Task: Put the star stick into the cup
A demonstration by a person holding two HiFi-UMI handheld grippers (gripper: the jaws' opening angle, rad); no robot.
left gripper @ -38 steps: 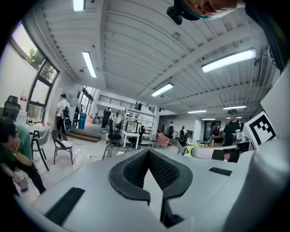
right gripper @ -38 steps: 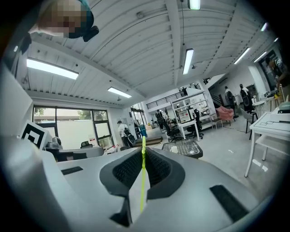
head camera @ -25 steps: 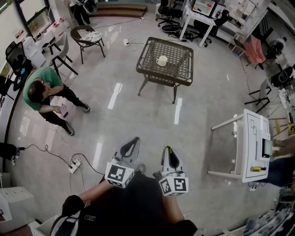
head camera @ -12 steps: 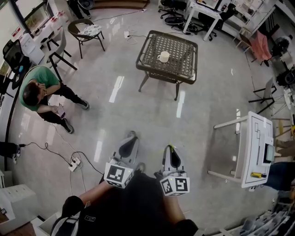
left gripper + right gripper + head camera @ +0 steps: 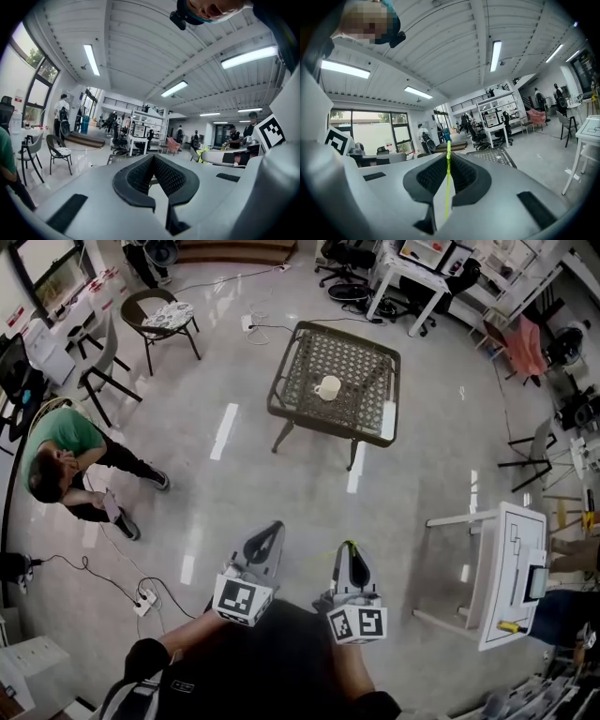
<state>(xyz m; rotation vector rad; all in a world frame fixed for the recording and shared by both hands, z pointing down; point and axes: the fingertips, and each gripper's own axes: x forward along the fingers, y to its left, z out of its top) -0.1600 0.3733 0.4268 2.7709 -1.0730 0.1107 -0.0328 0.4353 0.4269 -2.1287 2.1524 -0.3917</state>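
Observation:
A white cup (image 5: 327, 387) stands on a dark wicker table (image 5: 365, 397) far ahead across the floor. My right gripper (image 5: 349, 547) is shut on the star stick (image 5: 448, 178), a thin yellow-green stick that runs up between its pads. The stick's star end (image 5: 203, 152) shows in the left gripper view. Held beside it at waist height, my left gripper (image 5: 275, 527) is shut with nothing in it; its pads meet at the tip (image 5: 152, 159). Both grippers are well short of the table.
A person in a green shirt (image 5: 61, 442) crouches at the left. A white table (image 5: 511, 568) stands at the right. A chair (image 5: 164, 315) stands at the far left, and a power strip with cables (image 5: 141, 601) lies on the floor nearby. Office desks and chairs line the back.
The view has shifted as I move over the floor: the wicker table with the cup now sits lower in the frame. Both grippers keep the same pose and grip.

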